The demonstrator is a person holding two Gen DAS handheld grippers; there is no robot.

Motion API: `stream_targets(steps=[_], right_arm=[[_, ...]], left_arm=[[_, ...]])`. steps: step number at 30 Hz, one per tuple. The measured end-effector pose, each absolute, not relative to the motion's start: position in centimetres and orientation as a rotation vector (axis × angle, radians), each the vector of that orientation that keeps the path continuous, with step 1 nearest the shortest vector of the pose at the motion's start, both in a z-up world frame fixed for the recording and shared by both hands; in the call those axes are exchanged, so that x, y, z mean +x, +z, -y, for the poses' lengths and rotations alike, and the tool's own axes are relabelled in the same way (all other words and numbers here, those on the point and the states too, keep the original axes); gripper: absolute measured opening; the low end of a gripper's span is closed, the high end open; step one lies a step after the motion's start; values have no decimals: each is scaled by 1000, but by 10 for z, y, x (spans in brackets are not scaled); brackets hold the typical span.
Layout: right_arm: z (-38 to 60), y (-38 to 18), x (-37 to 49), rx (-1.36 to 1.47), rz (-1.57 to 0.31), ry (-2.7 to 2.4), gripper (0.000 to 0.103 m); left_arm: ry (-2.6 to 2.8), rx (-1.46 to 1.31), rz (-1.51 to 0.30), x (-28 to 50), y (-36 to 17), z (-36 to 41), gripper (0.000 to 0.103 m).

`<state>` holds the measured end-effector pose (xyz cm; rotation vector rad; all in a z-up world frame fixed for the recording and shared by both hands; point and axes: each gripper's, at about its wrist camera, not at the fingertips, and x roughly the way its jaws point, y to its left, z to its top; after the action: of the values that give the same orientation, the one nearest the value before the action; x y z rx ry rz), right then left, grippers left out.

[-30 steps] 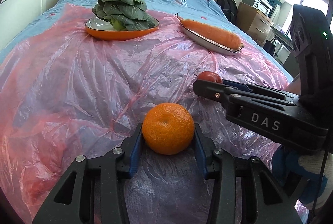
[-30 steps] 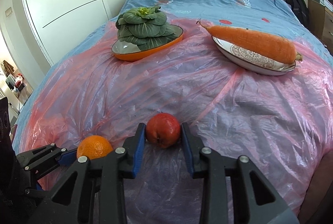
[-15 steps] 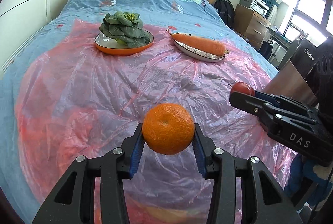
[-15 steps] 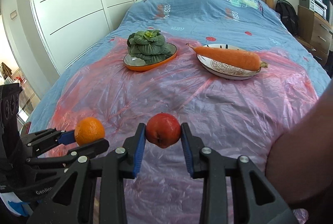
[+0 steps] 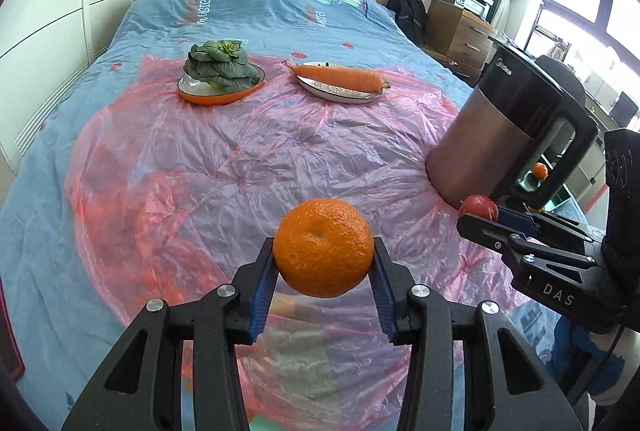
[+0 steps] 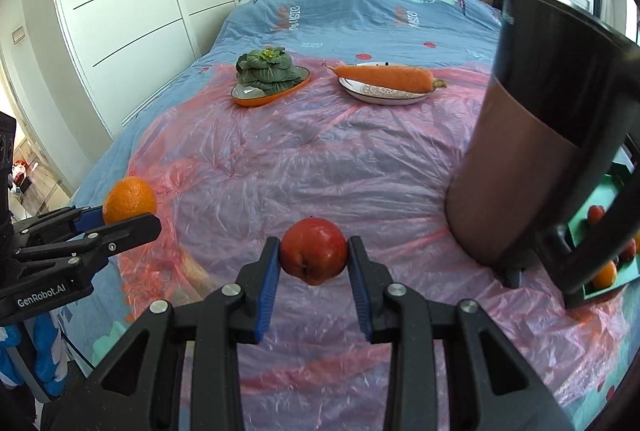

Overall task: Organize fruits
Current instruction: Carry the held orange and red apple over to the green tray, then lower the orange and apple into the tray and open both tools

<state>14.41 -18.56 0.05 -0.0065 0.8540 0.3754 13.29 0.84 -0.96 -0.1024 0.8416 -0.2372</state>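
My left gripper point(image 5: 323, 259) is shut on an orange mandarin point(image 5: 323, 246), held in the air over the pink plastic sheet point(image 5: 240, 159) on the bed. My right gripper point(image 6: 313, 258) is shut on a red apple point(image 6: 313, 250), also off the sheet. In the left wrist view the right gripper point(image 5: 480, 211) shows at the right edge with the apple point(image 5: 478, 206) at its tips. From the right wrist, the left gripper point(image 6: 132, 215) appears at the left with the mandarin point(image 6: 129, 199).
A dark kettle-like jug point(image 6: 532, 135) stands close on the right. Behind its handle lies a green tray point(image 6: 612, 227) with several fruits. Far back sit an orange dish of leafy greens point(image 5: 222, 75) and a plate point(image 5: 340, 93) bearing a carrot point(image 5: 340, 77).
Both grippers rose and pulled back from the bed, each still gripping its fruit. The dishes now look farther away, and the jug has come into view on the right.
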Motion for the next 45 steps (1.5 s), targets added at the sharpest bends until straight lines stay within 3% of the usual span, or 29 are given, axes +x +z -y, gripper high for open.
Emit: stream_targets(steps=[18, 33, 45], right_arm=[[294, 6, 75, 78, -845, 211, 31], [446, -10, 77, 221, -780, -49, 31], [543, -23, 110, 283, -731, -177, 31]], left_arm=[[-378, 43, -878, 68, 8, 92, 39], [-646, 170, -892, 73, 10, 241, 39], [-773, 275, -816, 120, 12, 365, 39]])
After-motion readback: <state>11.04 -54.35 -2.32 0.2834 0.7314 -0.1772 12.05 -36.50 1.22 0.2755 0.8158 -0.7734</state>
